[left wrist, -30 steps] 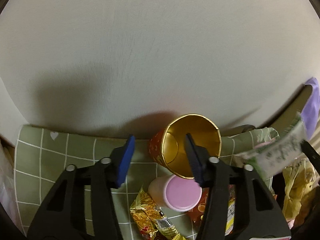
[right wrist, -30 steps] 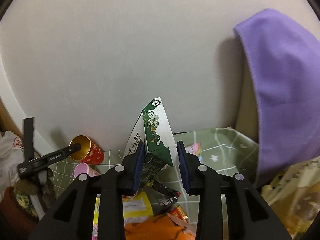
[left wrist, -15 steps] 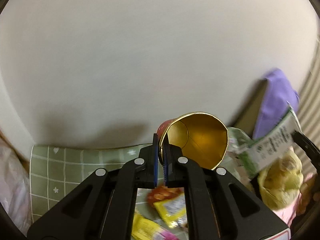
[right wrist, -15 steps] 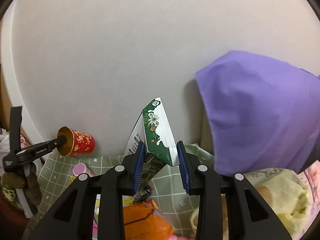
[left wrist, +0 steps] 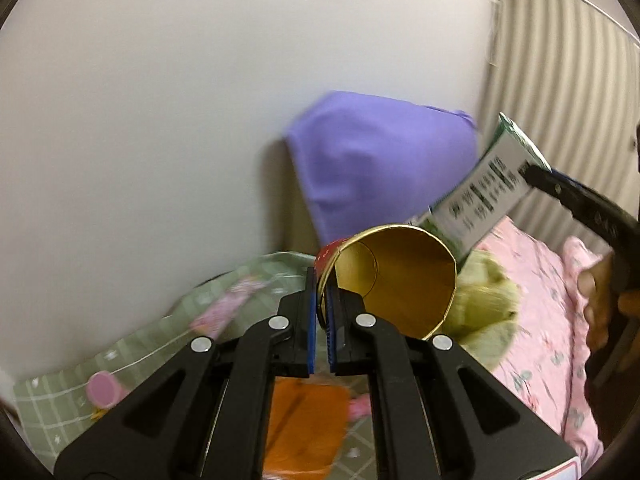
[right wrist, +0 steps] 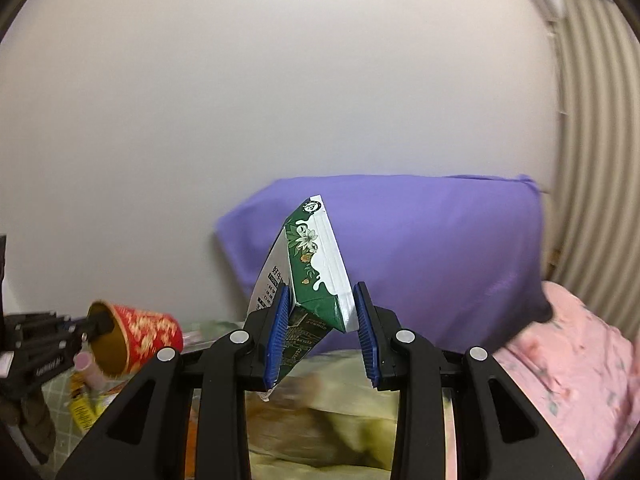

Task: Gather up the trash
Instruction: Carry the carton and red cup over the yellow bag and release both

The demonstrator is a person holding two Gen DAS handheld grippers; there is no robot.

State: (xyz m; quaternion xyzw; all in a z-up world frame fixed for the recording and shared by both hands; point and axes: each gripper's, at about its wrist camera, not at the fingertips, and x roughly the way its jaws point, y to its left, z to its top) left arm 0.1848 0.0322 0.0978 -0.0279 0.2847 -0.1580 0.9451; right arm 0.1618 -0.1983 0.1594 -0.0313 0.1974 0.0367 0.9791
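Having closed on the paper cup (left wrist: 394,276) and lifted it, the left gripper (left wrist: 321,312) now swings rightward alongside the right gripper (right wrist: 320,330), which is clamped on the milk carton (right wrist: 306,276), likely heading for disposal.

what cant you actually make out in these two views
- Left wrist view: the orange packet is motion-blurred and half covered by the left gripper; its print is unreadable.
- Left wrist view: the paper cup hides the carton's lower end.
- Right wrist view: the small print on the carton is too small to read.
- Both views: no trash bin or bag appears.
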